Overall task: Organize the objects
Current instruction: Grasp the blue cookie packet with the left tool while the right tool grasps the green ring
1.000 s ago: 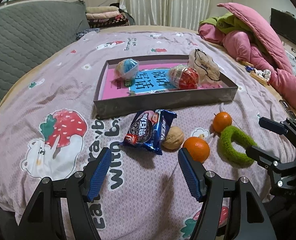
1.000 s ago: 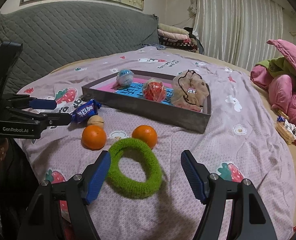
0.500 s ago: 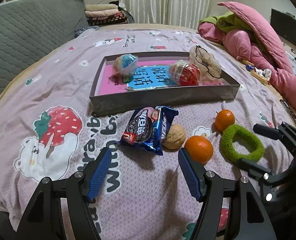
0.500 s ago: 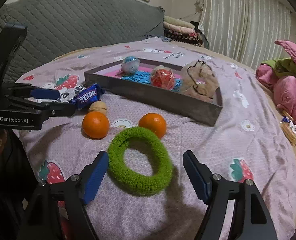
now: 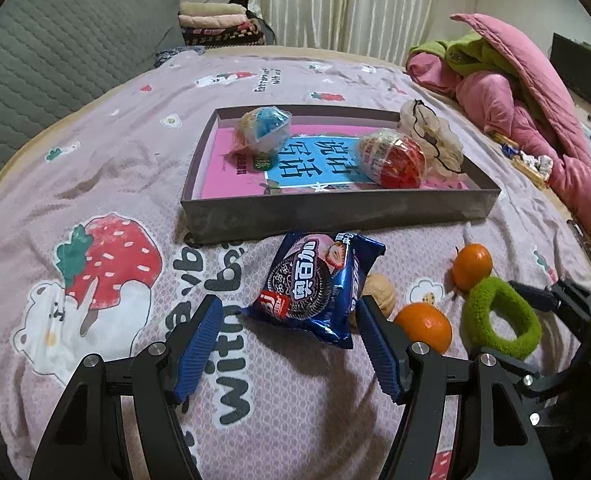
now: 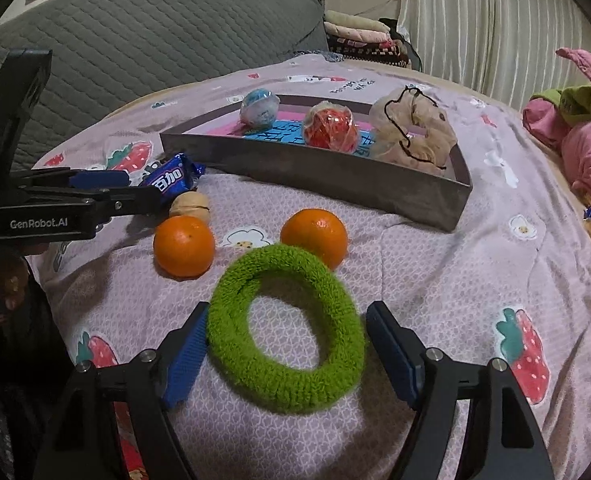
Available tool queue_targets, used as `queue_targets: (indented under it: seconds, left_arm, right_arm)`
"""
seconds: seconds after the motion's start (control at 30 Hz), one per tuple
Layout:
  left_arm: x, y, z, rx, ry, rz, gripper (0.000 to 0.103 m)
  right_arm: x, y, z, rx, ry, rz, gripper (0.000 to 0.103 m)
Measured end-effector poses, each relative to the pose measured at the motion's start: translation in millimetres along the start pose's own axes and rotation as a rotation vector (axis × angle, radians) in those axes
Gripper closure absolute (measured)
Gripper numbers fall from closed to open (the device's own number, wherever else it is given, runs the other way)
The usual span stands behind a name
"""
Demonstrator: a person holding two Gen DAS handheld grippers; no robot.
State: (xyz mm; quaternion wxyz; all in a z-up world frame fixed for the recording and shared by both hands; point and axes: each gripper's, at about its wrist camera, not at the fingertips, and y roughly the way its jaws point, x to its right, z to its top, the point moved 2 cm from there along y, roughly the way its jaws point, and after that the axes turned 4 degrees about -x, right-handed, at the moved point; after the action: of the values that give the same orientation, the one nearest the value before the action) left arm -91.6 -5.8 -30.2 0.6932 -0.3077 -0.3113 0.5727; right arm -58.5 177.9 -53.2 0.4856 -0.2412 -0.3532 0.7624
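I hold the left claw [image 5: 285,314] open around the near end of the cookie pack [image 5: 315,282]. The right claw [image 6: 285,320], just opened wider, straddles the green ring [image 6: 285,330] on the bed [image 6: 435,264] without gripping.

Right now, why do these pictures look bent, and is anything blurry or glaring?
Left wrist view: fisheye bows the grey tray, black corners, sharp, soft shadow under the cookie packet. Right wrist view: same curving, green ring crisp, no harsh glare.

Both claws point steeply downward, jaws wide. The left claw [image 5: 285,320] grips nothing. The right claw [image 6: 285,336] (jaws just been opening) seems clear of any contact.
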Motion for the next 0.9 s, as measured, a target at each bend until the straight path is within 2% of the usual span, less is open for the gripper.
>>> queue_targets:
  seconds: [0.53,0.9]
  left_arm:
    - [-8.2,24.5,17.7,-0.015,-0.061,-0.061,0.026]
    - [-19.5,42.8,26.0,-0.059,-0.172,-0.181,0.028]
  right_arm:
    - [1.2,12.8,6.3,-0.015,0.021,0.007,0.026]
    - [-3.6,16.3,10.4,-0.012,-0.003,0.004,0.041]
